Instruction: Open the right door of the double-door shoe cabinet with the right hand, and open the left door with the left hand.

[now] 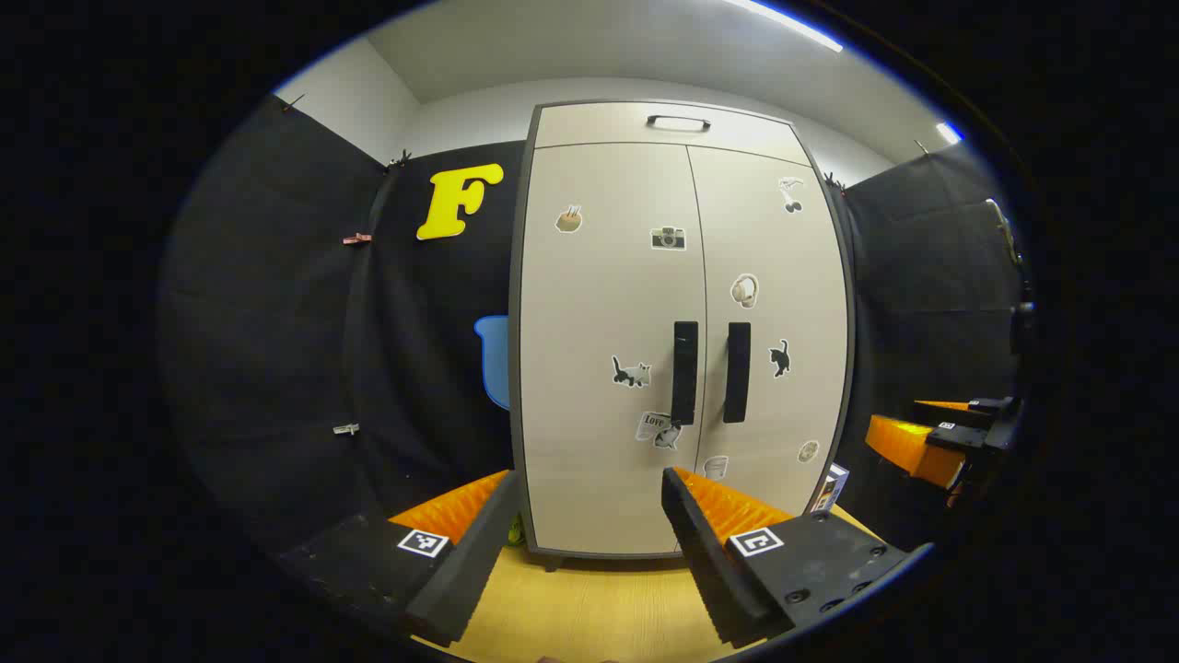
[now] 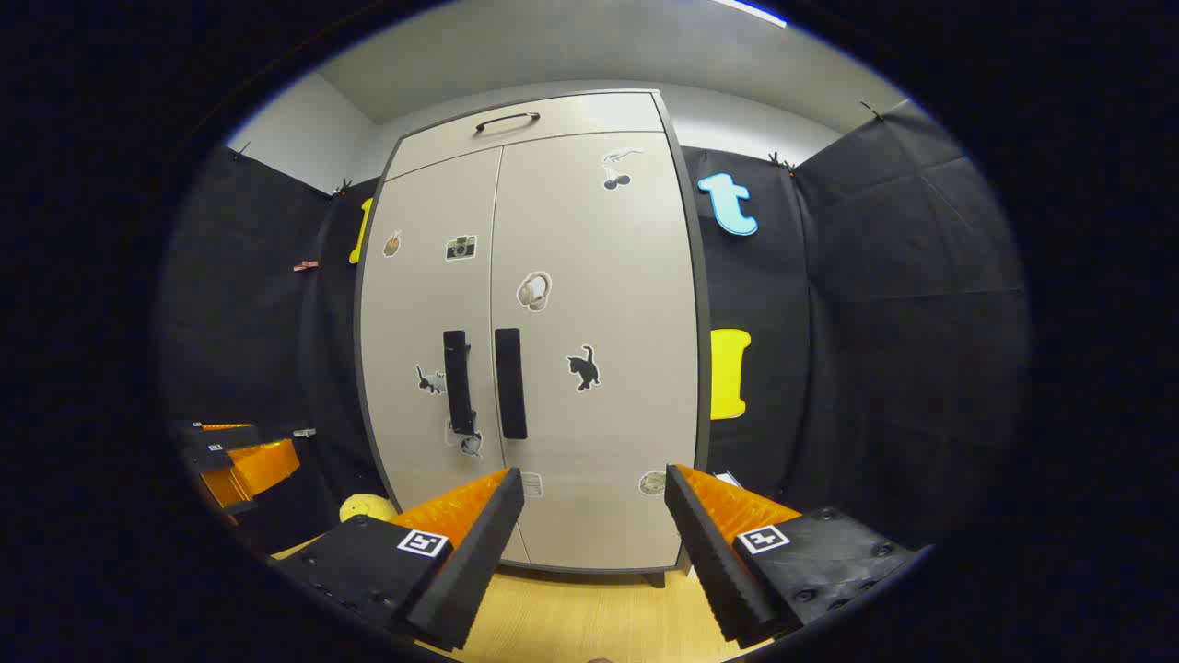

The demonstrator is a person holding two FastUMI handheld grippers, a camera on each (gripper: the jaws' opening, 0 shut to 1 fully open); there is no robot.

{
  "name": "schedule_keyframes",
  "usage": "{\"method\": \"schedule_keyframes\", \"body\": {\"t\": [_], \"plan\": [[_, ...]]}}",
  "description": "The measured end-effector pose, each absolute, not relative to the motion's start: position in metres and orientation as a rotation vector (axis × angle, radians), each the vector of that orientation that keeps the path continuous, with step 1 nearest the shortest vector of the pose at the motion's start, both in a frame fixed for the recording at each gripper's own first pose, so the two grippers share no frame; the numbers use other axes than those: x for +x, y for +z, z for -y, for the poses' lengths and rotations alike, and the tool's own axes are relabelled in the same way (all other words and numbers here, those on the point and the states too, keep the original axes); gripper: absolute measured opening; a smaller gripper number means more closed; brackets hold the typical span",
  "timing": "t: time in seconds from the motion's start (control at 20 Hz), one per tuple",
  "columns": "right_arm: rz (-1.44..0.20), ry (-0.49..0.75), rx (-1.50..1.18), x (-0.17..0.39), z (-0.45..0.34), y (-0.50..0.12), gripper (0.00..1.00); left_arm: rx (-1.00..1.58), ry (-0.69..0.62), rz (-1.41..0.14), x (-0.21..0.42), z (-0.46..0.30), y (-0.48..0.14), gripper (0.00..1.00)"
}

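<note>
Shoe cabinet (image 2: 525, 350) straight ahead of right gripper (image 2: 594, 502), well apart, both doors closed. Fingers spread wide, holding nothing; left gripper (image 1: 589, 502) likewise. Best approach: advance on right handle (image 2: 510, 382), slightly left and above, then close squarely across it.

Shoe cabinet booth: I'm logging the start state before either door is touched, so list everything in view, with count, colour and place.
shoe cabinet: one, beige with dark frame, on the wooden floor, both doors shut
door handles: two, black, upright beside the centre seam, left door handle, right door handle
top handle: one, black, above the doors
stickers: several, scattered over both doors, including a black cat sticker
yellow object: one, low, left of the cabinet
left gripper: open, short of the cabinet
right gripper: open, short of the cabinet
</note>
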State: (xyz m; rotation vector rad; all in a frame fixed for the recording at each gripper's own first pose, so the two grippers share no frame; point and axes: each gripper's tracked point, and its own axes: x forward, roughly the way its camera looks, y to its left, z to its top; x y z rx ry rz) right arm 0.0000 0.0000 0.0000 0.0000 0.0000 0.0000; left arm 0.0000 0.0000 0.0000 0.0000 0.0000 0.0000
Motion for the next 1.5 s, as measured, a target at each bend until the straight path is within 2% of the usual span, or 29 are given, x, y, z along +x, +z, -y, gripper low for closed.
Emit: {"method": "schedule_keyframes", "body": {"t": [0.45, 0.95, 1.25, 1.5], "plan": [[0.030, -0.053, -0.001, -0.008, -0.014, 0.015, 0.98, 0.000, -0.093, 0.031, 0.007, 0.002, 0.013, 0.95], [0.014, -0.080, 0.001, -0.005, -0.025, 0.012, 0.98, -0.037, -0.103, 0.026, 0.013, -0.018, 0.010, 0.95], [0.020, -0.069, -0.026, 0.006, -0.036, 0.020, 0.98, 0.032, -0.080, 0.035, 0.016, -0.032, 0.007, 0.95], [0.036, -0.012, -0.034, 0.029, -0.058, 0.041, 0.98, -0.075, -0.136, 0.042, 0.012, -0.026, 0.012, 0.95]]}}
